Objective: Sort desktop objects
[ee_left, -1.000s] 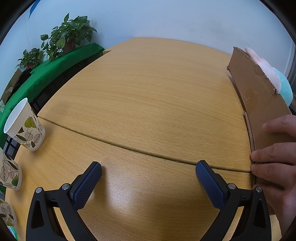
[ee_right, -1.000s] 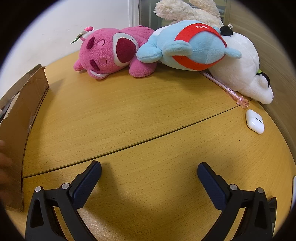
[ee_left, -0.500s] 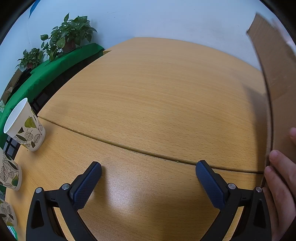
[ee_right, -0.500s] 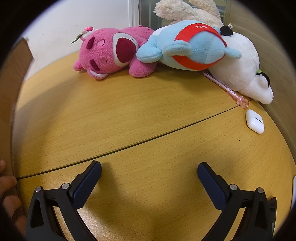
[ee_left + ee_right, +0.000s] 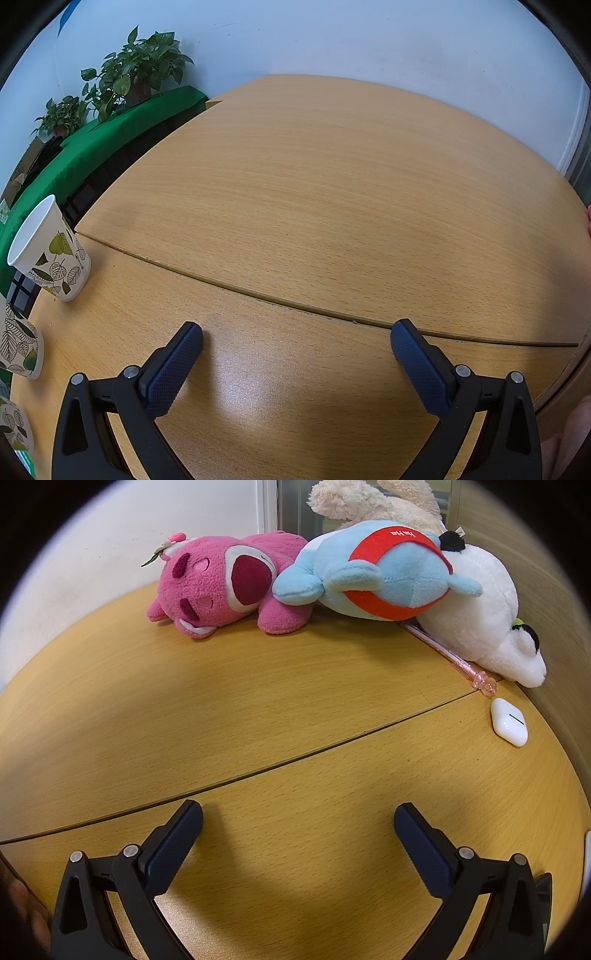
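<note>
In the left wrist view the left claw (image 5: 295, 338) is nearest, spread wide with nothing between its two blue pads, low over the wooden desk (image 5: 332, 206). To its left, at the desk edge, stand paper cups with a leaf print: one partly cut by the frame (image 5: 20, 349), and a little farther one full cup (image 5: 50, 249), upright and open at the top. Beyond the seam that crosses the desk, the wood is bare up to the white wall. Farther left, past the desk, there is a green cloth (image 5: 122, 125) with potted plants (image 5: 135, 72) on it. In the right wrist view the right claw (image 5: 297, 818) is also spread wide and holds nothing. Farther to the right a white earbud case (image 5: 509, 726) lies flat on the desk, and just behind it a pink pen (image 5: 456, 659) runs under the plush toys. At the far edge lie a pink plush (image 5: 221, 587), a blue plush with a red band (image 5: 384, 572) touching it, and a white plush (image 5: 484, 616) at the right.
</note>
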